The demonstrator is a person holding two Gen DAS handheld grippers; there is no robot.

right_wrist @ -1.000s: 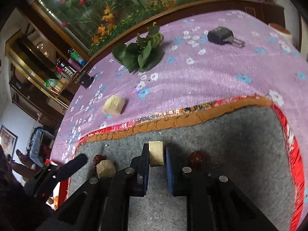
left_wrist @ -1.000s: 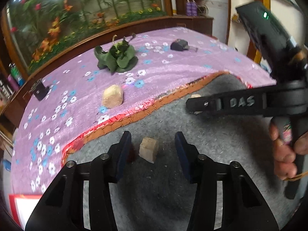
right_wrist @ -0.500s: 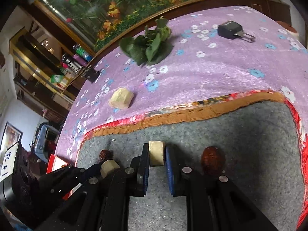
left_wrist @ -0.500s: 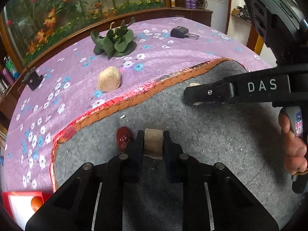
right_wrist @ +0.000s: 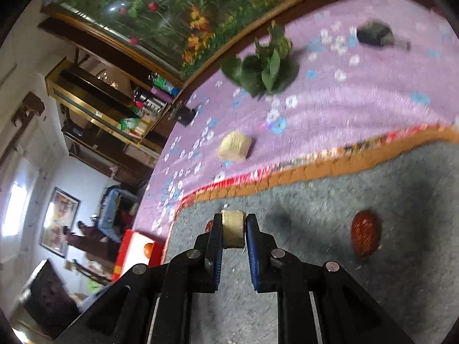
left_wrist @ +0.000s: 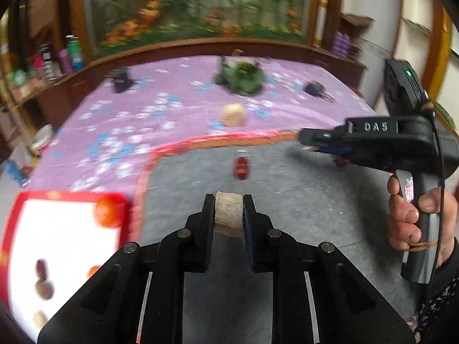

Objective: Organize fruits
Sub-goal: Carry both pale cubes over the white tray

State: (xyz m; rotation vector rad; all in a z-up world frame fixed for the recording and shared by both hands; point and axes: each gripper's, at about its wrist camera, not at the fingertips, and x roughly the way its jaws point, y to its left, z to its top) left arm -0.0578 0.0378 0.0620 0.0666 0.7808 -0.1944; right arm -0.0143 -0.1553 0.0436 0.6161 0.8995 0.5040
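We clamp a pale fruit chunk [left_wrist: 228,213] in our left gripper [left_wrist: 228,215] and another piece [right_wrist: 233,229] in our right gripper [right_wrist: 233,230], jaws tight on both above the grey mat [left_wrist: 287,189], apparently bound for the blurred red-rimmed tray [left_wrist: 68,197].

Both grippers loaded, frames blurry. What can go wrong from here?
1. The left gripper holds its tan chunk only near the fingertips; the blur suggests quick motion, so it may slip.
2. The right gripper grips its tan piece just as shallowly.
3. The red-rimmed tray sits at the table edge with an orange fruit by its corner; a careless drop could knock it.
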